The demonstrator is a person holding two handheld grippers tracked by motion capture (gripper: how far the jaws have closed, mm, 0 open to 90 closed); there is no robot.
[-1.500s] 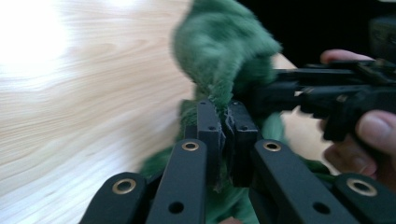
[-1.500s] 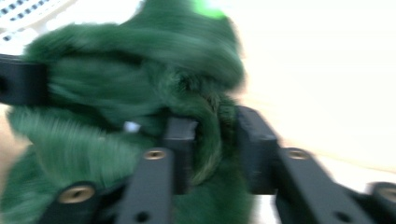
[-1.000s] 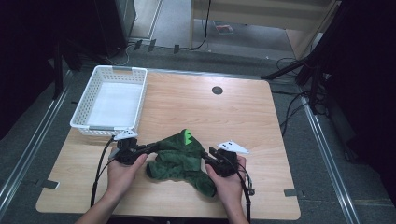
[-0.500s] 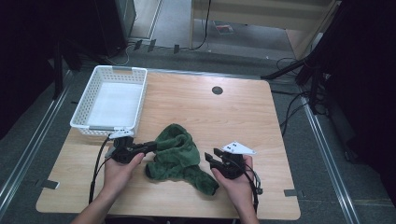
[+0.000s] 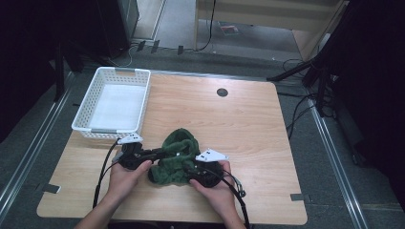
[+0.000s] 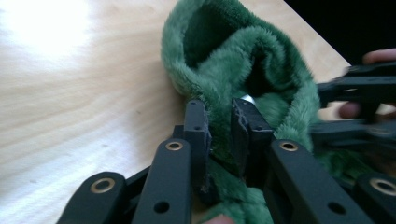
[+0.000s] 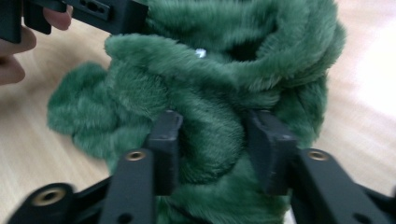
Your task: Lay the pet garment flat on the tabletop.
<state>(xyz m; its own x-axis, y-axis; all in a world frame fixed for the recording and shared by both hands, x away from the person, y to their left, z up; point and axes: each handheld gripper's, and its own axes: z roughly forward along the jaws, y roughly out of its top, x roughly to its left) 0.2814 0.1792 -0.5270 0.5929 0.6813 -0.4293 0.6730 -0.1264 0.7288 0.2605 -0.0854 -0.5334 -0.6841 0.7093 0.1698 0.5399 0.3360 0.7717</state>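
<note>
The green fleece cloth [image 5: 175, 157] lay bunched on the wooden table [image 5: 248, 129], between the two grippers. The left gripper [image 6: 219, 123], whose jaws had just been opening a little, pinched a fold of it between its pads. The right gripper [image 7: 212, 140] clasped a thicker roll of pile. Judging by the heap, folding was barely begun; the white basket [image 5: 90, 128] beyond the left fingers held nothing.

Green plush cloth [image 7: 219, 93] cut off by the right gripper view's top and bottom edges.
</note>
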